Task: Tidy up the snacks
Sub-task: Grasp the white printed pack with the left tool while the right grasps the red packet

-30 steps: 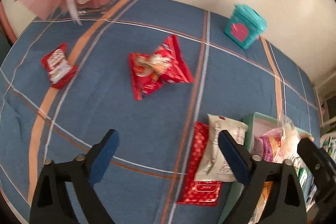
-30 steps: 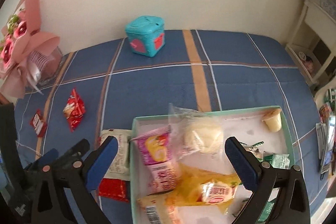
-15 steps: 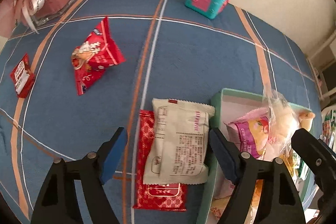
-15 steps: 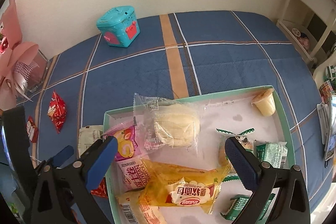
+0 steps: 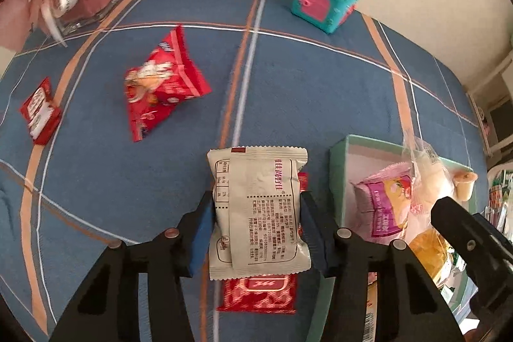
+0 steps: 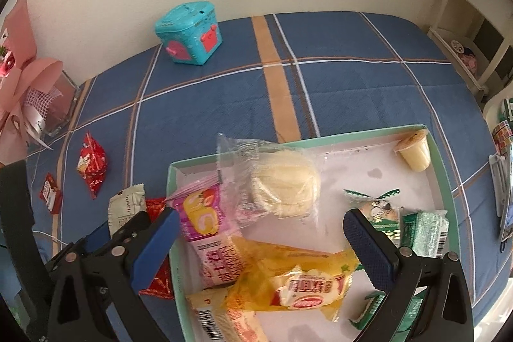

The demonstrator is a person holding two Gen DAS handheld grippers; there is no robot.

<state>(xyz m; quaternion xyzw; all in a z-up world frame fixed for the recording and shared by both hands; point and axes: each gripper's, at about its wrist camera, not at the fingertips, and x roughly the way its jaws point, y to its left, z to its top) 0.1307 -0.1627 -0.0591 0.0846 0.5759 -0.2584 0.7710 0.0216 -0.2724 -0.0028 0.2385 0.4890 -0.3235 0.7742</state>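
- Cream snack packet point(image 5: 258, 212) lies lengthwise away from the camera, printed back up, small text unreadable.
- Left claw point(image 5: 256, 233) has been closing; its pads flank the packet's sides, contact unclear.
- Right claw point(image 6: 261, 249) gapes wide, empty.

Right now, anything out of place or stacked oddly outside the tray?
Yes. Four snacks lie outside the green tray: a beige packet stacked on a flat red packet beside the tray, plus a puffy red bag and a small red packet farther left. The left hand-held gripper brackets the beige packet.
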